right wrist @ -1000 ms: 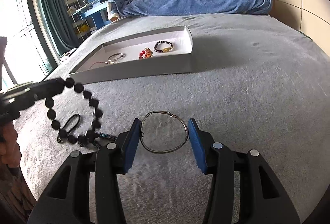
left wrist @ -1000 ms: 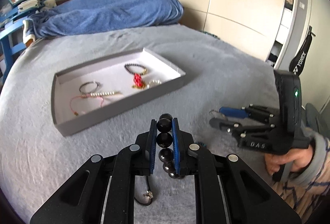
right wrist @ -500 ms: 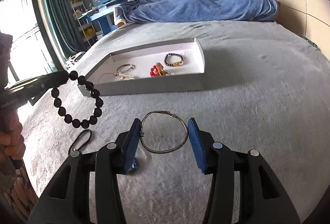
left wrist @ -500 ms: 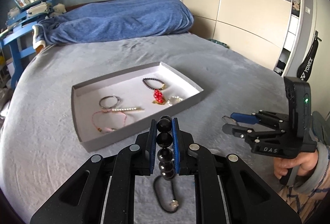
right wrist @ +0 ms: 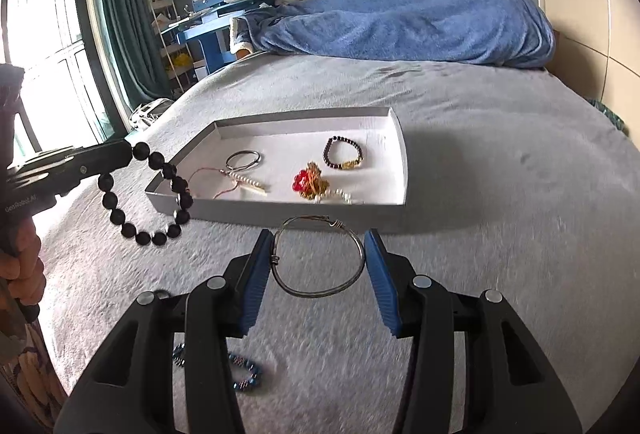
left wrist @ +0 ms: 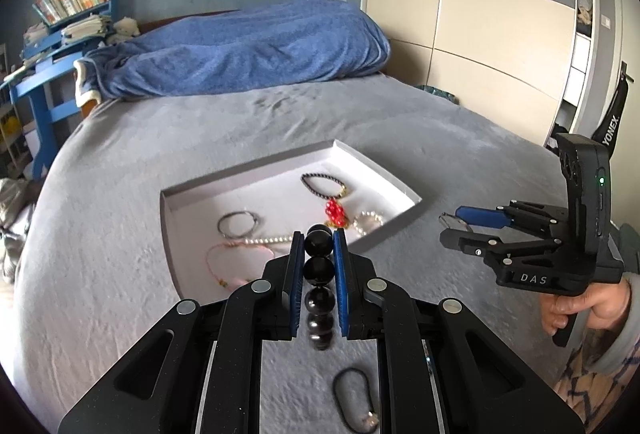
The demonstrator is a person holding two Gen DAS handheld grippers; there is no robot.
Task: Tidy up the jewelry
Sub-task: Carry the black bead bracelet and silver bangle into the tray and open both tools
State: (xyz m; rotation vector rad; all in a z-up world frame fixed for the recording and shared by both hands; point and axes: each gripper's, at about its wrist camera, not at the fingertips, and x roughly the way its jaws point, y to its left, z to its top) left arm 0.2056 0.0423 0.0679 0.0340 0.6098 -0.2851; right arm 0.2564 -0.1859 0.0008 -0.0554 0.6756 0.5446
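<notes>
My left gripper is shut on a black bead bracelet, which hangs as a loop in the air near the tray's left corner. My right gripper is shut on a thin silver wire bangle, held flat between the blue pads above the bed, just before the tray's front wall. The shallow white tray on the grey bed holds a silver ring, a pearl strand, a pink cord, a red charm and a dark bead bracelet.
A black cord loop and a small blue bead bracelet lie on the grey bedspread below the grippers. A blue blanket is heaped at the head of the bed. A blue desk and window stand left, wardrobes right.
Both grippers rose off the bed and moved towards the tray, each carrying its piece. The black bead bracelet now hangs free in the air, and the cord loop stays on the bed.
</notes>
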